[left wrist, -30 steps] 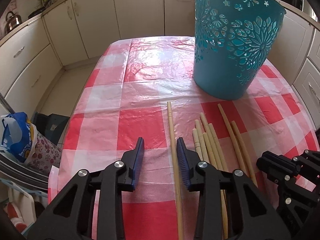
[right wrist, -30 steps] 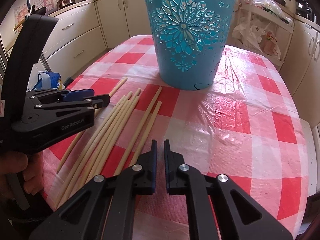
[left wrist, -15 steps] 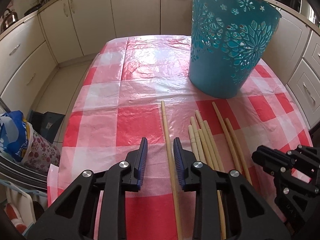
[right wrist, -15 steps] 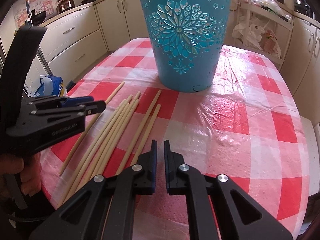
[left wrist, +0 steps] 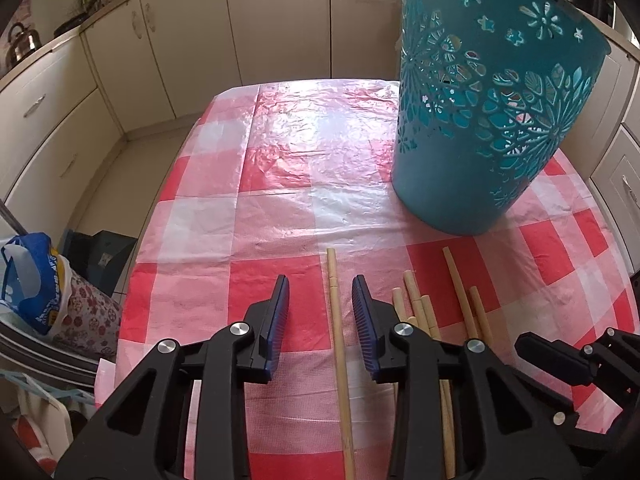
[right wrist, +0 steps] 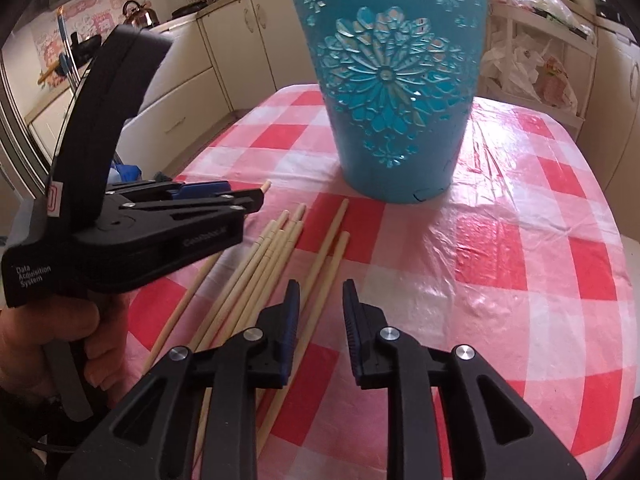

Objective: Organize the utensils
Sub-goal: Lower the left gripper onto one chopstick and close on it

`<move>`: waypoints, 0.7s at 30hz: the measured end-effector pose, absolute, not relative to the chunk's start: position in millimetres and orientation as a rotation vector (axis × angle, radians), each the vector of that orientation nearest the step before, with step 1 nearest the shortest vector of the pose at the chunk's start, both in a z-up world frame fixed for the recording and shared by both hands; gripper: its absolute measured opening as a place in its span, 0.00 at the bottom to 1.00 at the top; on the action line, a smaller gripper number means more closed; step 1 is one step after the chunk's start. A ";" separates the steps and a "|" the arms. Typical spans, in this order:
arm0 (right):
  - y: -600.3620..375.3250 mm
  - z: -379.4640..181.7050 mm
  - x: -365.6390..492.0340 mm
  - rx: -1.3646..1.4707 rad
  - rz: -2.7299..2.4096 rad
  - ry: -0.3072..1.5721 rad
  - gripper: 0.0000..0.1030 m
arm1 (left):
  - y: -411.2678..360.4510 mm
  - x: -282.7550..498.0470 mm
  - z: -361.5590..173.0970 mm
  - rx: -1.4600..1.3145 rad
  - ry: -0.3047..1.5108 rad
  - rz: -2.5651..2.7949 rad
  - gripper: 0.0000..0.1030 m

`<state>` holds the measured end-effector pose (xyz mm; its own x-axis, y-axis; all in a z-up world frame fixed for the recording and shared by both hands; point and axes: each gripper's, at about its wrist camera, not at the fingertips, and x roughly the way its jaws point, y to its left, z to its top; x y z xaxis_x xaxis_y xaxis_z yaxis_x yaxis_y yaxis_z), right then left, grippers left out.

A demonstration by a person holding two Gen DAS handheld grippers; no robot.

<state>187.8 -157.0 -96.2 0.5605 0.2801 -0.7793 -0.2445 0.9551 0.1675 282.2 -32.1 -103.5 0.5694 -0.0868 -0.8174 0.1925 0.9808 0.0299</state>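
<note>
Several long wooden sticks (right wrist: 272,268) lie side by side on the red-and-white checked tablecloth (left wrist: 280,184), in front of a tall teal cut-out basket (left wrist: 480,120), which also shows in the right wrist view (right wrist: 392,92). My left gripper (left wrist: 320,320) is open, its jaws straddling the leftmost stick (left wrist: 338,332), low over the cloth. It shows from the side in the right wrist view (right wrist: 256,198). My right gripper (right wrist: 320,320) is open and empty, just above the rightmost sticks (right wrist: 332,256). Its body shows in the left wrist view (left wrist: 560,364).
Cream kitchen cabinets (left wrist: 260,20) surround the table. A blue bag (left wrist: 32,280) and dark boxes sit on the floor off the table's left edge. A shelf with plastic bags (right wrist: 528,68) stands behind the table at the right. A kettle (right wrist: 138,16) is on the counter.
Both grippers moved forward toward the basket. The left jaws now straddle the leftmost stick. The right jaws, nearly shut before, have opened.
</note>
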 end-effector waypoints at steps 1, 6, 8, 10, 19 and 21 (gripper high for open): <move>-154.9 -97.9 189.2 0.026 0.305 0.934 0.22 | -32.7 282.6 -105.3 0.120 0.955 -0.165 0.30; -156.3 -99.6 190.9 0.027 0.310 0.947 0.20 | -33.7 281.8 -108.1 0.117 0.945 -0.163 0.30; -163.5 -101.5 191.8 0.082 0.328 0.959 0.20 | -33.5 282.1 -108.7 0.117 0.943 -0.165 0.31; -168.9 -102.3 191.1 0.103 0.319 0.962 0.20 | -33.6 280.7 -108.9 0.117 0.939 -0.165 0.31; -152.0 -100.9 186.3 -0.081 0.276 0.948 0.16 | -36.1 278.4 -108.2 0.126 0.936 -0.158 0.31; -153.8 -100.5 183.5 -0.089 0.284 0.947 0.11 | -36.4 277.9 -107.9 0.123 0.936 -0.164 0.26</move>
